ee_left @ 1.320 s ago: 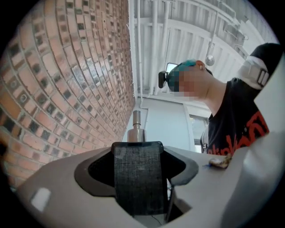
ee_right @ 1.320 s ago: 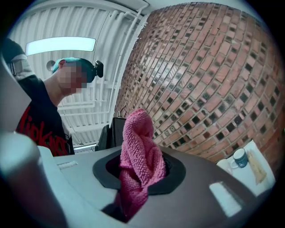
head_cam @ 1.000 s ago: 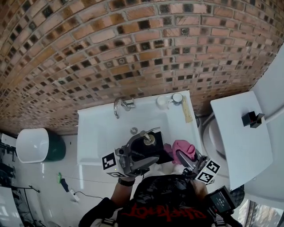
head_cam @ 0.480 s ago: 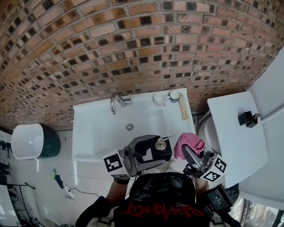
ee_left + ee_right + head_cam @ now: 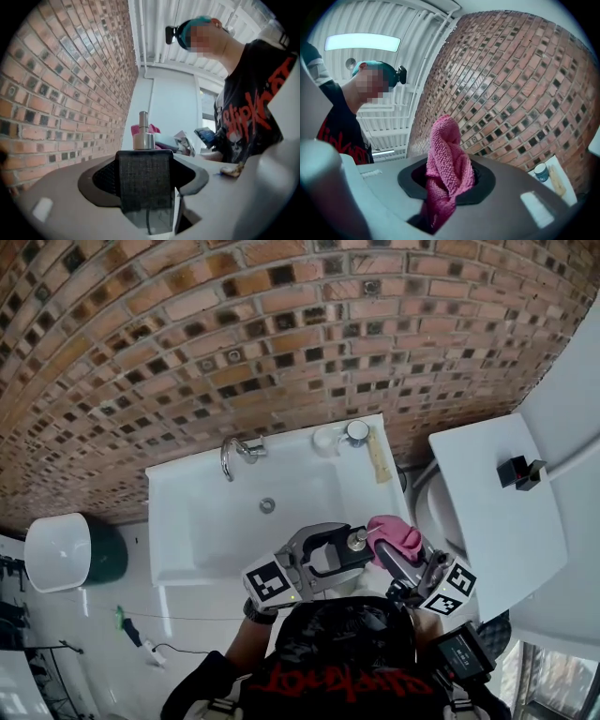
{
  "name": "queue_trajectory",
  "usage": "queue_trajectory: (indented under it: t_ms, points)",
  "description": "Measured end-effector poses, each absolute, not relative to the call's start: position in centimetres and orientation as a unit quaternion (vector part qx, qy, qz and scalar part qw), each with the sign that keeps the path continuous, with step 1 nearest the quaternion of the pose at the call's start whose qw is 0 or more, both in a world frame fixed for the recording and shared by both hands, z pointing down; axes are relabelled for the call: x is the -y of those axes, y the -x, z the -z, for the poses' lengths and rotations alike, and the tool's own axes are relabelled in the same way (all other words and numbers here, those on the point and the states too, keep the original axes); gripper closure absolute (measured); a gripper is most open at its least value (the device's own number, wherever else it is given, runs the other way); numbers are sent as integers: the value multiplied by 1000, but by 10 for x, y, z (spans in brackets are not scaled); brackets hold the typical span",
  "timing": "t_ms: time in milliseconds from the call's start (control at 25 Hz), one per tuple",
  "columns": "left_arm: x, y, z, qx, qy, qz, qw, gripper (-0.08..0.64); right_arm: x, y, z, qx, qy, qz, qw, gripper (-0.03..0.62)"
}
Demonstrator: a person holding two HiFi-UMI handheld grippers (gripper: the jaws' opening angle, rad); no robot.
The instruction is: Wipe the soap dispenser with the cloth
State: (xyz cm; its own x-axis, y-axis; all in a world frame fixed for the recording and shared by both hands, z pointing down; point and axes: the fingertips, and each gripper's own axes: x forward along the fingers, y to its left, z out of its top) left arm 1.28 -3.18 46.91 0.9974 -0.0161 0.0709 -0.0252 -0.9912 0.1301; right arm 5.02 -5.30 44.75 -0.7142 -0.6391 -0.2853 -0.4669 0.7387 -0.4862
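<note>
Now our left gripper (image 5: 339, 555), clamped on the soap dispenser (image 5: 356, 540), has swung it down over the sink's (image 5: 178, 521) front right corner beside the pink cloth (image 5: 394, 537) pinched in our right gripper (image 5: 401, 563), so wiping can begin.

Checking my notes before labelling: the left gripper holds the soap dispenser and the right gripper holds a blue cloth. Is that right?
Not quite. The cloth is pink, not blue, as the right gripper view shows. The rest stands: the left gripper holds the dispenser, and the right gripper holds the cloth.
</note>
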Motion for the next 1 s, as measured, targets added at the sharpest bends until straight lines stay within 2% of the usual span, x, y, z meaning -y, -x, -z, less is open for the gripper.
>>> queue_trajectory:
  t_ms: [120,240,520,760,880,1000]
  points:
    - [31,-29,-509,9,-993,-119,20,252,54,-54,-465,-904,317,199,206,506]
    - [37,-43,-547,5,-987,-158,-2,252,58,-67,-492,-893,358,210,176,506]
    - [53,-74,-639,-26,-981,-188,48,252,61,-102,-561,-843,443,277,131,506]
    - [51,-97,-651,-79,-980,-168,65,252,55,-142,-603,-789,510,317,129,506]
    - [69,-100,-644,-48,-984,-160,63,252,52,-157,-603,-776,531,311,135,506]
    - [106,-103,-672,9,-982,-173,71,252,54,-164,-588,-778,538,291,147,506]
